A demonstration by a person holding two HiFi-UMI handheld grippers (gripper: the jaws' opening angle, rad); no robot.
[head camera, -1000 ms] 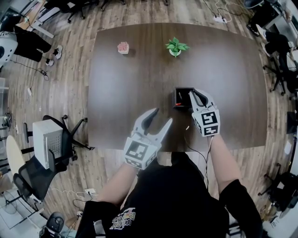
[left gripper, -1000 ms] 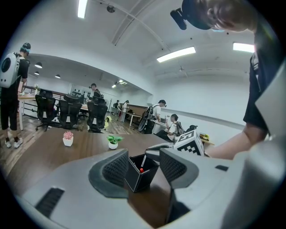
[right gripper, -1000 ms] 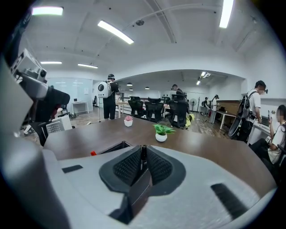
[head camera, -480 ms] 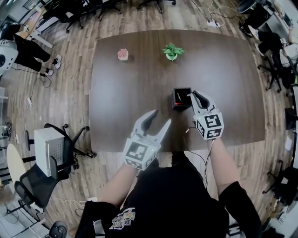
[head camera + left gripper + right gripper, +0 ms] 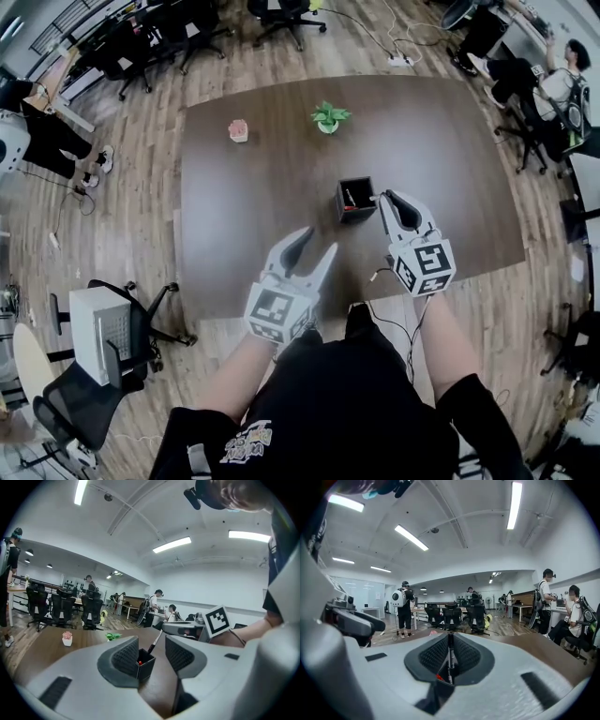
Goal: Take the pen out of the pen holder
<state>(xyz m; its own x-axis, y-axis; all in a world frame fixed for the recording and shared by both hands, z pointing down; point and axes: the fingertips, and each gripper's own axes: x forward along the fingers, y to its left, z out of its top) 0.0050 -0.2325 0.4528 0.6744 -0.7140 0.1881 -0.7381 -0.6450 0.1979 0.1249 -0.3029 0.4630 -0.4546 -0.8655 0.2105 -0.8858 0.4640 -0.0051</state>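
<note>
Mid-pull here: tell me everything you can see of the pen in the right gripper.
The pen is slim, with a dark barrel and a pale, silvery stretch. The right gripper is shut on it, ribbed pads pressing both sides. In the left gripper view it leans up out of the square black pen holder toward the gripper holding it, lower end at the opening; whether it has cleared the rim I cannot tell.

No legible words or numbers anywhere. Pale shirt print on black fabric: too blurred to read. Square black-white code markers on cubes of left gripper, right gripper: patterns only, no letters.
</note>
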